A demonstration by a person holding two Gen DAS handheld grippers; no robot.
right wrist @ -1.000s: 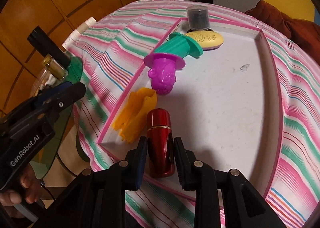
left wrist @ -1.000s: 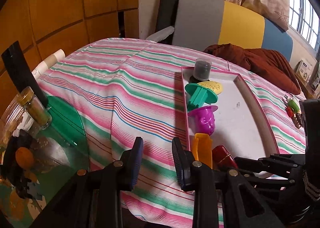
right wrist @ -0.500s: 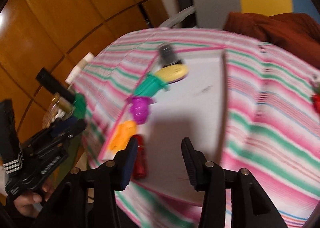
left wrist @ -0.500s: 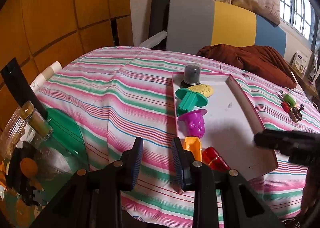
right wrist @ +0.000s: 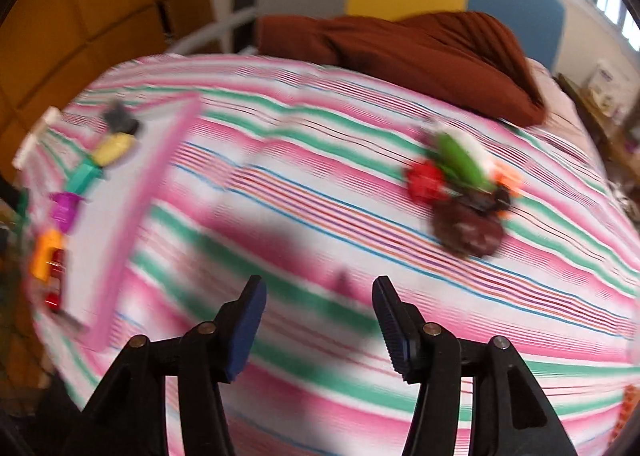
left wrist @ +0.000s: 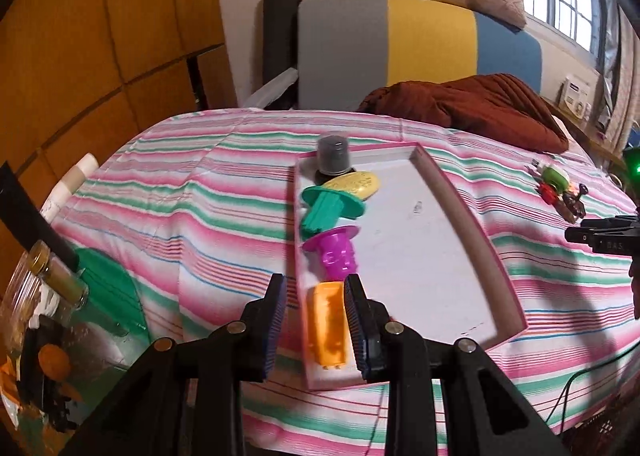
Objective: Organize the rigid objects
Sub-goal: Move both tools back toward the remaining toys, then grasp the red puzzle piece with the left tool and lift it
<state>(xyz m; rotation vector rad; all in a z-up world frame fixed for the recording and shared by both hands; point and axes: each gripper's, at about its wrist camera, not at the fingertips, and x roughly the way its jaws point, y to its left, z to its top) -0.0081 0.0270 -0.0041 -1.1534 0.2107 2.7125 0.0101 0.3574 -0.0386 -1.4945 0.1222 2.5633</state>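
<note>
Surface: striped cloth [left wrist: 208, 223] in pink, green and white over a rounded table; brown blanket [left wrist: 472, 111] at its 12 o'clock edge.
Tray: pink-rimmed tray [left wrist: 460, 211] holds a row along its 9 o'clock wall.
Row, far to near: grey capped jar [left wrist: 333, 155], yellow oval [left wrist: 354, 183], teal mould [left wrist: 326, 207], purple mould [left wrist: 338, 256], orange piece [left wrist: 327, 326]; a red item [right wrist: 54, 280] beside it, blurred.
Loose pile: green, red and brown toys [right wrist: 460, 191] on the cloth at 3 o'clock of the tray, well apart.
Left gripper [left wrist: 314, 326]: jaws spread, above the tray's near corner, orange piece seen between them.
Right gripper [right wrist: 318, 330]: jaws spread wide, empty, over bare cloth.
</note>
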